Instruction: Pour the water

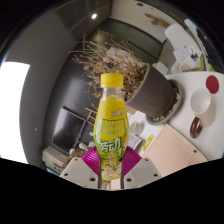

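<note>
Holding a bottle (110, 128) upright: the gripper (111, 178) has both fingers pressed against its lower body, so the bottle's long axis rises straight up ahead of the claw. Yellow cap, yellow-green label with white characters, too small to read. Beyond the bottle, to its right: a dark pot (155, 92) with dry twigs. Further right: a white table (185, 150) with small dishes.

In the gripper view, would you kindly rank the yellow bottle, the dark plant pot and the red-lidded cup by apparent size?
1. yellow bottle, though it is nearest, between the gripper fingers
2. dark plant pot
3. red-lidded cup
</note>
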### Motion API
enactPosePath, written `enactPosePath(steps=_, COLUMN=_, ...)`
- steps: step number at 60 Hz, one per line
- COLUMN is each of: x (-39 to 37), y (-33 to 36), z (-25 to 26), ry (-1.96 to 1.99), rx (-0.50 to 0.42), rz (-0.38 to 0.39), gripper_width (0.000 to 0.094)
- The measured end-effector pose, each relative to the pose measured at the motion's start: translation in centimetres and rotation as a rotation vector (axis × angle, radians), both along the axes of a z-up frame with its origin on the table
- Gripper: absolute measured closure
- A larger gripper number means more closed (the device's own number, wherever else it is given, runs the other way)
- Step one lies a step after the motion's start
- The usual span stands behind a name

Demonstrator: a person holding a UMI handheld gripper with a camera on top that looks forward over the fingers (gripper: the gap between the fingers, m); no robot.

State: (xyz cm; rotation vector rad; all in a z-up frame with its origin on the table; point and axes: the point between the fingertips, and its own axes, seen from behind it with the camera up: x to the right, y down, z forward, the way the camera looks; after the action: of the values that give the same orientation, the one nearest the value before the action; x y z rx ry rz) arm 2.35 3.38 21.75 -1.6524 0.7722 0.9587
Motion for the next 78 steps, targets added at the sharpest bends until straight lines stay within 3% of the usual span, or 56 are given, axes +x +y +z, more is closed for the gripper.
enactPosePath(steps=20, x=7.6, y=-0.6, z=-2.0, ry=0.858, rx=-0.049, rz=-0.028, gripper_width=0.0692)
enactPosePath(steps=30, x=9.1, y=-0.1, z=-3.2, ry=0.964, rx=-0.055, rz=-0.04, gripper_width=0.0693)
enactPosePath(steps=37, x=8.8, y=-0.1, z=-2.6, ry=0.934, rx=-0.068, rz=0.007, gripper_width=0.0692)
enactPosePath(steps=44, x=8.5, y=-0.4, z=-1.5, ry=0.694, rx=-0.075, rz=0.069, gripper_width=0.0693)
enactPosePath(steps=51, x=10.1, y=-0.7, z=1.5, ry=0.242, rx=0.012, rz=0.111, gripper_width=0.0692)
enactPosePath(steps=56, x=14.3, y=-1.4, z=4.7, ry=-0.084, rx=0.092, rz=0.087, gripper_width=0.0689)
enactPosePath(steps=66, x=22.5, y=-0.9, z=7.9, ry=-0.603, rx=0.144, rz=-0.036, gripper_width=0.0689)
enactPosePath(steps=75, x=30.5, y=-1.7, z=3.9, ry=-0.956, rx=0.091, rz=-0.108, gripper_width=0.0688)
enactPosePath(steps=78, x=32.8, y=-1.0, z=1.5, ry=-1.004, rx=0.037, rz=-0.095, gripper_width=0.0688)
